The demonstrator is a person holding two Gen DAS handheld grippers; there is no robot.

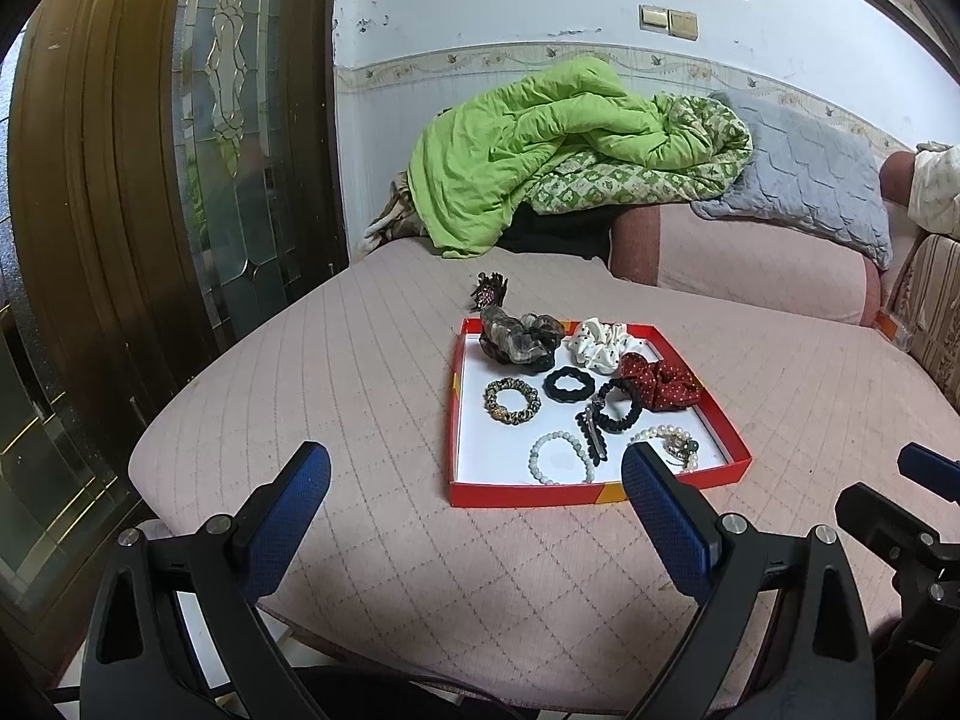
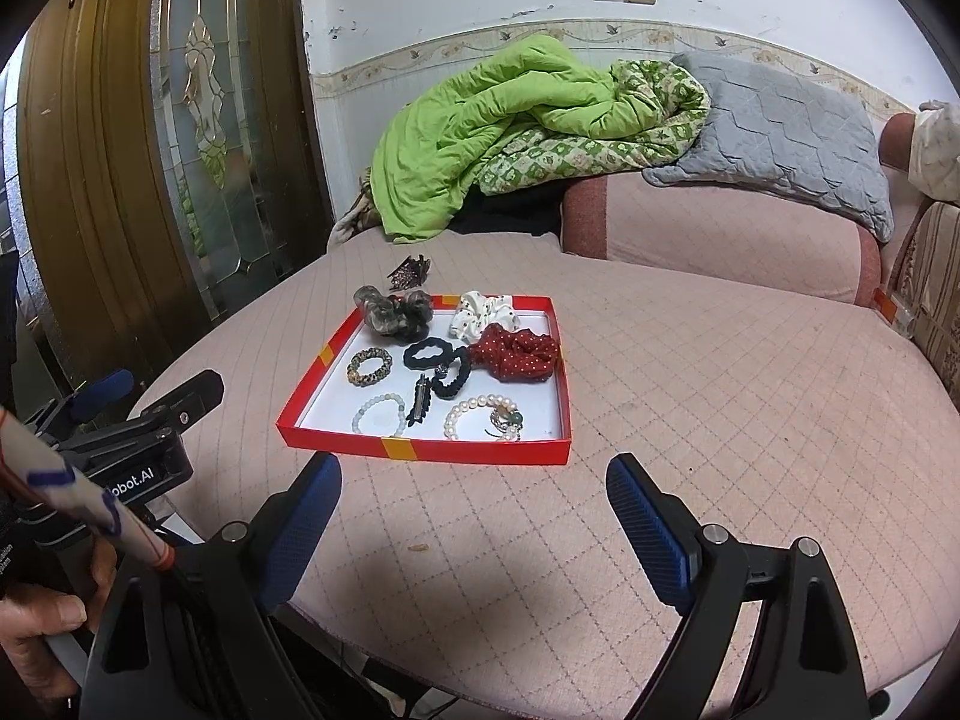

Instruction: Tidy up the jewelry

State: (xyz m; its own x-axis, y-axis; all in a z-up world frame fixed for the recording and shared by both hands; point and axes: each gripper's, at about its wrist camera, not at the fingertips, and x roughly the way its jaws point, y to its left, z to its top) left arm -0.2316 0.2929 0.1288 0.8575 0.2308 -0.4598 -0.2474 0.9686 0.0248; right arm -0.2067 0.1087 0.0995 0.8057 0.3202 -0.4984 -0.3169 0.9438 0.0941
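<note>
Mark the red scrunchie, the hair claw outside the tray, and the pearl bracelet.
red scrunchie (image 2: 517, 354): right wrist view, middle of the dotted fabric.
hair claw (image 2: 408, 272): right wrist view, its dark body, on the cushion behind the tray.
pearl bracelet (image 2: 451, 418): right wrist view, left arc of pearls.

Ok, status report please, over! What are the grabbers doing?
Left gripper open, empty. Right gripper open, empty. Red tray full; hair claw outside it. Nothing blocking.

Home: quilted sofa (image 1: 420, 540), rumpled blanket (image 1: 510, 162)
</note>
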